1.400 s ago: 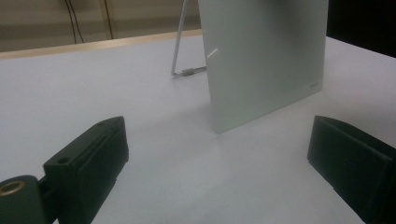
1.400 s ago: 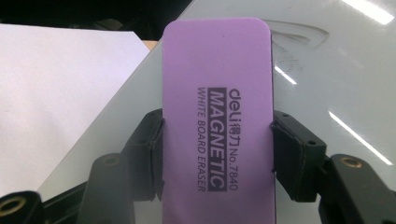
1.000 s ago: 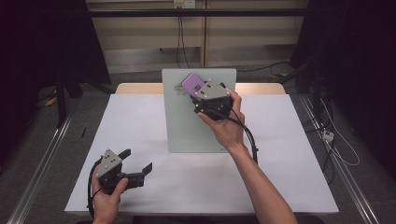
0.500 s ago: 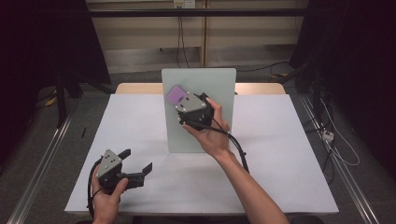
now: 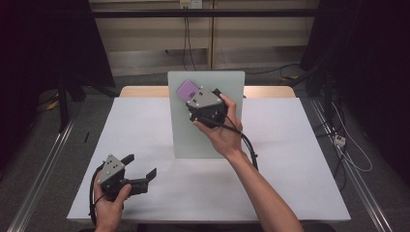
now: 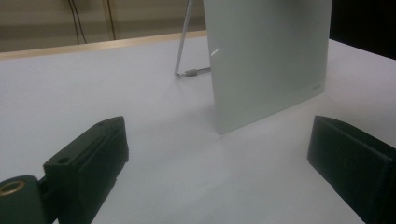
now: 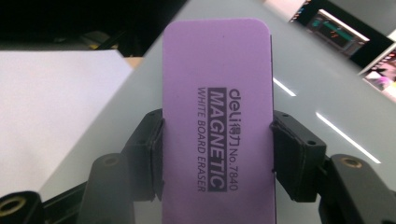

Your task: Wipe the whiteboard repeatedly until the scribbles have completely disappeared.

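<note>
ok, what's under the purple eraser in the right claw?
The eraser, clamped in the right claw, lies over the pale whiteboard. The board surface directly beneath it is covered, so any marks there can't be seen.

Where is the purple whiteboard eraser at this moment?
In the high view the eraser is clamped in the right gripper against the upper left part of the upright whiteboard, mid-table.
</note>
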`<control>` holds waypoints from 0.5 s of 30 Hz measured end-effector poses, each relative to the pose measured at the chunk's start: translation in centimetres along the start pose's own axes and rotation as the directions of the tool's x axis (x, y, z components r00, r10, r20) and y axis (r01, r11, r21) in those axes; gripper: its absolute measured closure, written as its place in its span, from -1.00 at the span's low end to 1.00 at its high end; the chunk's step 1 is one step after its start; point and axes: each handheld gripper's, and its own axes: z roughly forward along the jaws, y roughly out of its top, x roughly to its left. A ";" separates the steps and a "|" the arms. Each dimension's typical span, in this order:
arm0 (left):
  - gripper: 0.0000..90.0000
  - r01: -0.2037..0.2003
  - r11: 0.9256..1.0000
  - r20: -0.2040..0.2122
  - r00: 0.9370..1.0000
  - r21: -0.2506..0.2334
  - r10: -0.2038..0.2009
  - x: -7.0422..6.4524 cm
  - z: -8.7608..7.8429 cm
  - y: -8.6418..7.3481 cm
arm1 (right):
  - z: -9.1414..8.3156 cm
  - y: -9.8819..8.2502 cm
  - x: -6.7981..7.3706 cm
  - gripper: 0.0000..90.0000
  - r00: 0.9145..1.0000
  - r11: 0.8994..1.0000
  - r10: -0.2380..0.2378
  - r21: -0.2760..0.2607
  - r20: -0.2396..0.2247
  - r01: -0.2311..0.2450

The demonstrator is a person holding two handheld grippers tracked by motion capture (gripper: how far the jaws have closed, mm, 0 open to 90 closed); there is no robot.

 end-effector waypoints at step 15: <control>-0.89 -0.008 1.000 0.010 1.000 0.000 0.008 -0.2 0.0 0.1 | 1.3 1.1 2.0 -0.07 0.999 0.998 -0.053 0.029 -0.003 0.053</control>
